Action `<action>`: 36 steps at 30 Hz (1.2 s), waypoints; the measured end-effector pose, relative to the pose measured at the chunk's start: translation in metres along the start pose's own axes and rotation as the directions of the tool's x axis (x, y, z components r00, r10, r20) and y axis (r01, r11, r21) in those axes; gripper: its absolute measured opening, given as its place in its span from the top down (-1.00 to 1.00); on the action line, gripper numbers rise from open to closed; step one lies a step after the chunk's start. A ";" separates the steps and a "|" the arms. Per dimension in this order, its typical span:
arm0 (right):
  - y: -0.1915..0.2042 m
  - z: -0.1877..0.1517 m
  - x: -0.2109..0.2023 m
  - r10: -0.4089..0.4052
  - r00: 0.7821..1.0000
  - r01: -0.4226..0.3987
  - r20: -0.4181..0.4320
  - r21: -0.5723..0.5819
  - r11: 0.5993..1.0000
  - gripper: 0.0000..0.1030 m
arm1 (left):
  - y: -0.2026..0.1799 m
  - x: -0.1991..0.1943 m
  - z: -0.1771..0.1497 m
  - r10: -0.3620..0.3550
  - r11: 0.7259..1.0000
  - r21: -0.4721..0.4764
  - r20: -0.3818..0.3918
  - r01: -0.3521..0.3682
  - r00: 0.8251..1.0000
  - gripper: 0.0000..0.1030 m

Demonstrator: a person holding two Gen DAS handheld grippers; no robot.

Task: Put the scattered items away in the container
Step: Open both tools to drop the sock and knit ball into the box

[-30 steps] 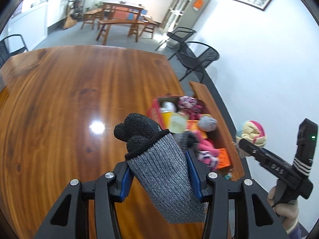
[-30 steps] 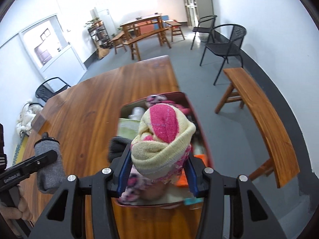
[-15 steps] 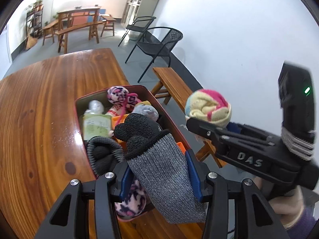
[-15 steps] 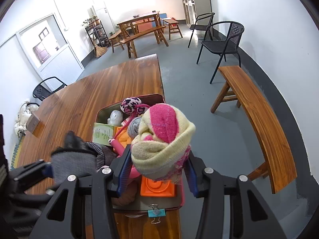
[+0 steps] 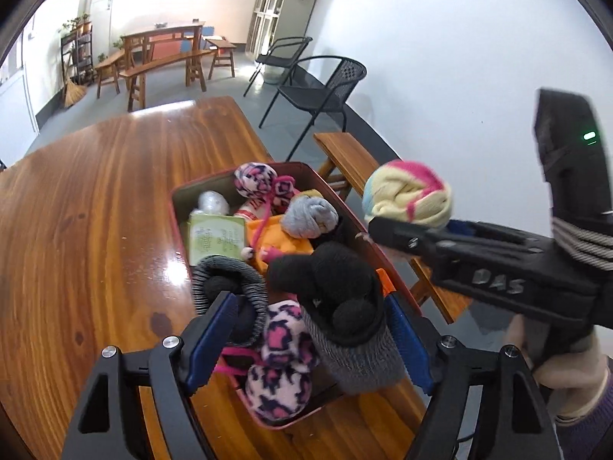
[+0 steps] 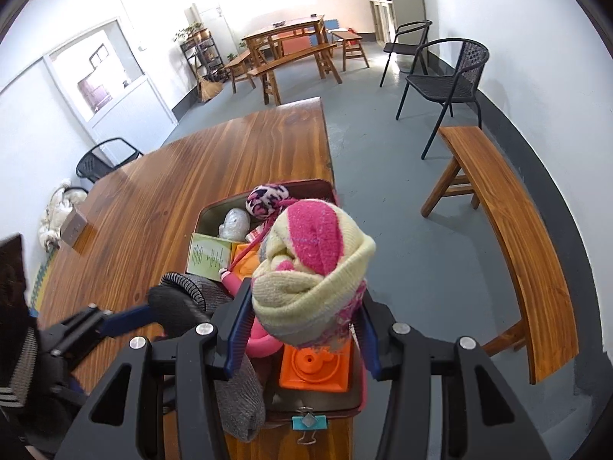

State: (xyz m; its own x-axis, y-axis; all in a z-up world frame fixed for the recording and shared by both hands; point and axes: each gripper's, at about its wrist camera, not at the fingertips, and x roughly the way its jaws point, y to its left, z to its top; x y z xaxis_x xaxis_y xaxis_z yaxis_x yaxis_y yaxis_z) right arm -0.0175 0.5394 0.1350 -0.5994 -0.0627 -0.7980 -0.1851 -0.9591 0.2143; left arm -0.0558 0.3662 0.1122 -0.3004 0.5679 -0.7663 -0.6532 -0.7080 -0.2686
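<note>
A dark red box [image 5: 180, 207] full of small items stands at the table's right edge. My left gripper [image 5: 308, 301] hovers over its near end and its jaws are opening. A grey glove with black fingers [image 5: 345, 318] stands between them, leaning on the right pad, and the left pad [image 5: 214, 318] is clear of it. My right gripper [image 6: 304, 295] is shut on a rolled yellow and pink sock [image 6: 314, 253], held above the box's right side [image 6: 214, 207]. That sock [image 5: 406, 195] also shows in the left wrist view.
The box holds pink-patterned socks [image 5: 279, 368], a grey sock roll [image 5: 310, 214], a green booklet [image 5: 216, 237] and an orange toy [image 6: 318, 368]. A teal binder clip [image 6: 309, 423] hangs on its near rim. A wooden bench [image 6: 528, 253] and black chairs [image 6: 448, 80] stand to the right.
The left gripper moved from above the bare table to above the box, then its jaws widened and the glove slumped against the right pad. The right gripper drifted closer over the box, still holding the sock.
</note>
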 end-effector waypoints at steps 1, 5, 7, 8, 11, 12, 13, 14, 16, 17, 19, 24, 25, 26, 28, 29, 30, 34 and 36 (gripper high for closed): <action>0.002 0.000 0.006 -0.008 1.000 0.007 -0.012 -0.013 1.000 -0.01 | 0.001 -0.005 -0.001 0.008 1.000 -0.002 0.007 -0.008 1.000 -0.56; 0.013 -0.003 0.032 -0.041 0.997 0.035 -0.071 -0.086 0.996 -0.01 | 0.012 -0.031 -0.009 0.044 0.999 -0.033 0.054 -0.042 0.998 -0.98; 0.017 -0.005 0.043 -0.058 0.994 0.047 -0.092 -0.118 0.992 -0.01 | 0.018 -0.039 -0.010 0.047 0.998 -0.056 0.069 -0.043 0.996 -0.98; 0.018 -0.006 0.048 -0.060 0.993 0.047 -0.104 -0.126 0.991 -0.01 | 0.020 -0.040 -0.010 0.052 0.997 -0.061 0.072 -0.048 0.996 -0.98; 0.018 -0.006 0.055 -0.069 0.990 0.054 -0.120 -0.123 0.991 -0.06 | 0.025 -0.040 -0.009 0.069 0.996 -0.069 0.068 -0.064 0.995 -0.98; 0.016 -0.005 0.055 -0.070 0.990 0.057 -0.120 -0.109 0.992 -0.07 | 0.027 -0.038 -0.010 0.069 0.995 -0.073 0.064 -0.064 0.996 -0.98; 0.014 -0.004 0.053 -0.062 0.991 0.050 -0.121 -0.093 0.994 -0.10 | 0.028 -0.034 -0.010 0.072 0.995 -0.076 0.059 -0.068 0.996 -0.98; 0.012 -0.003 0.049 -0.051 0.992 0.042 -0.118 -0.078 0.996 -0.18 | 0.028 -0.031 -0.011 0.078 0.994 -0.080 0.055 -0.073 0.995 -0.98; 0.009 -0.002 0.036 -0.045 0.995 0.040 -0.085 -0.058 0.998 -0.40 | 0.030 -0.023 -0.013 0.089 0.992 -0.090 0.043 -0.085 0.995 -0.98; 0.008 -0.001 0.026 -0.046 0.997 0.043 -0.058 -0.055 0.998 -0.44 | 0.031 -0.018 -0.014 0.092 0.991 -0.096 0.037 -0.088 0.995 -0.98; 0.008 -0.002 0.009 -0.037 0.999 0.036 -0.021 -0.055 0.998 -0.45 | 0.033 -0.010 -0.014 0.098 0.990 -0.108 0.030 -0.095 0.995 -0.98; 0.006 -0.021 -0.037 0.024 0.999 -0.022 0.030 -0.060 0.998 -0.45 | 0.035 0.005 -0.008 0.117 0.987 -0.113 0.026 -0.113 0.993 -0.98; 0.008 -0.028 -0.044 0.036 0.999 -0.034 0.031 -0.072 0.997 -0.45 | 0.035 0.006 -0.007 0.119 0.987 -0.113 0.026 -0.115 0.993 -0.98; 0.011 -0.036 -0.049 0.051 0.998 -0.048 0.026 -0.089 0.995 -0.45 | 0.036 0.006 -0.006 0.125 0.986 -0.111 0.028 -0.121 0.992 -0.98; 0.018 -0.049 -0.053 0.061 0.998 -0.060 0.006 -0.139 0.989 -0.45 | 0.037 0.001 -0.005 0.129 0.986 -0.113 0.041 -0.124 0.991 -0.98; 0.024 -0.057 -0.052 0.051 0.999 -0.052 -0.008 -0.178 0.983 -0.45 | 0.038 -0.002 -0.005 0.132 0.985 -0.118 0.050 -0.126 0.990 -0.98; 0.030 -0.063 -0.049 0.036 0.999 -0.039 -0.016 -0.210 0.977 -0.45 | 0.039 -0.007 -0.004 0.145 0.983 -0.125 0.063 -0.137 0.987 -0.98; 0.040 -0.067 -0.021 -0.025 0.999 0.014 -0.042 -0.230 0.973 -0.45 | 0.041 -0.032 -0.005 0.207 0.973 -0.134 0.125 -0.190 0.970 -0.98; 0.038 -0.062 -0.006 -0.037 0.998 0.027 -0.047 -0.198 0.980 -0.45 | 0.043 -0.048 -0.007 0.221 0.970 -0.139 0.153 -0.201 0.963 -0.98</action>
State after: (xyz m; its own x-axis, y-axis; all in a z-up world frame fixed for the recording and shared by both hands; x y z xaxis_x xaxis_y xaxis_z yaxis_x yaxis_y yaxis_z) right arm 0.0274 0.4857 0.1131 -0.5552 -0.0396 -0.8308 -0.0434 -0.9961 0.0765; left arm -0.0641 0.3056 0.1331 -0.5404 0.4544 -0.7081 -0.4766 -0.8589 -0.1874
